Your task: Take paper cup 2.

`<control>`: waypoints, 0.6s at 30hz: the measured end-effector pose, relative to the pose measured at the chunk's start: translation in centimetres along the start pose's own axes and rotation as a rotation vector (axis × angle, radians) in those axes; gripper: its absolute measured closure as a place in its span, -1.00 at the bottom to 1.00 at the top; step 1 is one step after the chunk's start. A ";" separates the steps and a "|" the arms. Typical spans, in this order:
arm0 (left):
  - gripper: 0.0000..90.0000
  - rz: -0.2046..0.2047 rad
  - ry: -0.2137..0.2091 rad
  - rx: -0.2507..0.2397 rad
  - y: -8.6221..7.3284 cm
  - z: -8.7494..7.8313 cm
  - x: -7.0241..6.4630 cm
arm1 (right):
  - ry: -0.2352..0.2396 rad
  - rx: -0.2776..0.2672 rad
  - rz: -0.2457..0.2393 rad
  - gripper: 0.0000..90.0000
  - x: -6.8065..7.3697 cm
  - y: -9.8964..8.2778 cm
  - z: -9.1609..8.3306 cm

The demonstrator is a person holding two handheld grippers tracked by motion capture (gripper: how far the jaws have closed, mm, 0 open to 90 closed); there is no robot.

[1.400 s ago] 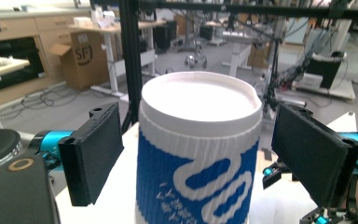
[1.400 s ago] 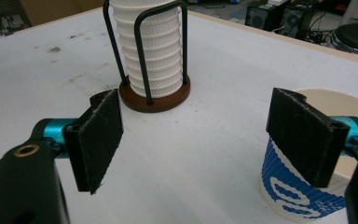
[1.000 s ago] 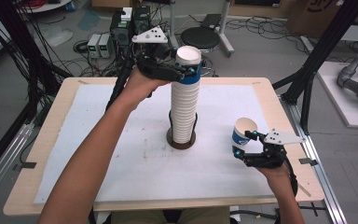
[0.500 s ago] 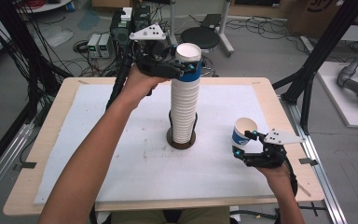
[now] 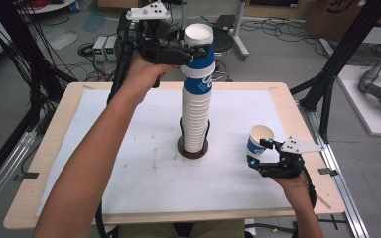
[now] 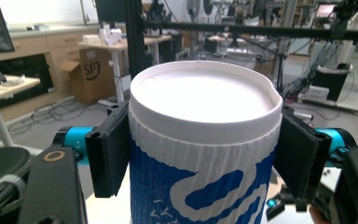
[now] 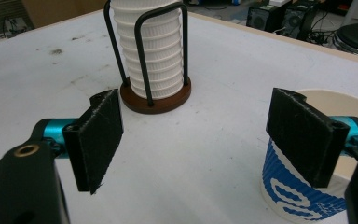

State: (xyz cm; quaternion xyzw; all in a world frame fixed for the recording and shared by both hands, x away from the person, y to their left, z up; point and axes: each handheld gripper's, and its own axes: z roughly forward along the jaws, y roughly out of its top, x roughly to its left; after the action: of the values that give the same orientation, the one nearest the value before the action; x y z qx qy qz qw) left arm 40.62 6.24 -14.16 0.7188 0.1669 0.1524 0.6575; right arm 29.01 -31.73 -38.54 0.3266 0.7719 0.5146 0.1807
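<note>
We have the left gripper point(image 5: 191, 51), its jaws just closing, clamped on the top cup point(image 5: 199, 49), upright and in line above the cup stack point(image 5: 196, 116). Right gripper point(image 5: 262, 157) open, lone cup point(image 5: 259, 140) beside one jaw, unheld

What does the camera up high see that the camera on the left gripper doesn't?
The high view alone takes in the table, the tall cup stack in its holder, and the right gripper, jaws open, beside a single cup. The left gripper view alone gives a close look at its black pads pressing the cup's ribbed sides. Both show the left gripper shut on the top cup, its jaws just having closed.
</note>
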 end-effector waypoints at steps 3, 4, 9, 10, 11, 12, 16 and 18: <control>-0.37 -0.005 0.001 -0.030 0.6 -0.6 0.1 | 0.001 -0.003 0.003 -0.57 0.0 0.0 0.0; -0.37 -0.010 -0.001 -0.041 0.8 -0.7 0.1 | 0.001 -0.003 0.002 -0.58 0.0 0.0 0.0; -0.37 -0.007 0.003 -0.070 1.6 -1.8 0.3 | 0.002 0.000 0.001 -0.58 0.0 0.0 0.0; -0.37 -0.005 0.003 -0.074 1.8 -2.1 0.3 | 0.002 -0.002 0.001 -0.57 0.0 0.0 0.0; -0.37 -0.006 0.005 -0.081 1.9 -2.4 0.3 | 0.002 -0.002 0.001 -0.57 0.0 0.0 0.0; -0.37 -0.009 0.007 -0.089 2.0 -2.7 0.4 | 0.002 -0.002 0.001 -0.58 0.0 0.0 0.0; -0.37 -0.006 0.026 -0.104 2.4 -4.3 0.7 | 0.003 -0.001 0.004 -0.58 0.1 0.0 0.0; -0.37 -0.005 0.036 -0.111 2.5 -5.2 1.0 | 0.006 0.001 0.004 -0.57 0.1 0.0 0.0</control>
State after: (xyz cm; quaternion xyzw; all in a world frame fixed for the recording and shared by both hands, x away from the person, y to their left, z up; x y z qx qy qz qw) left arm 39.28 11.15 -11.19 0.6779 0.1721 0.1726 0.6935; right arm 28.96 -31.59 -38.52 0.3267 0.7719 0.5157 0.1775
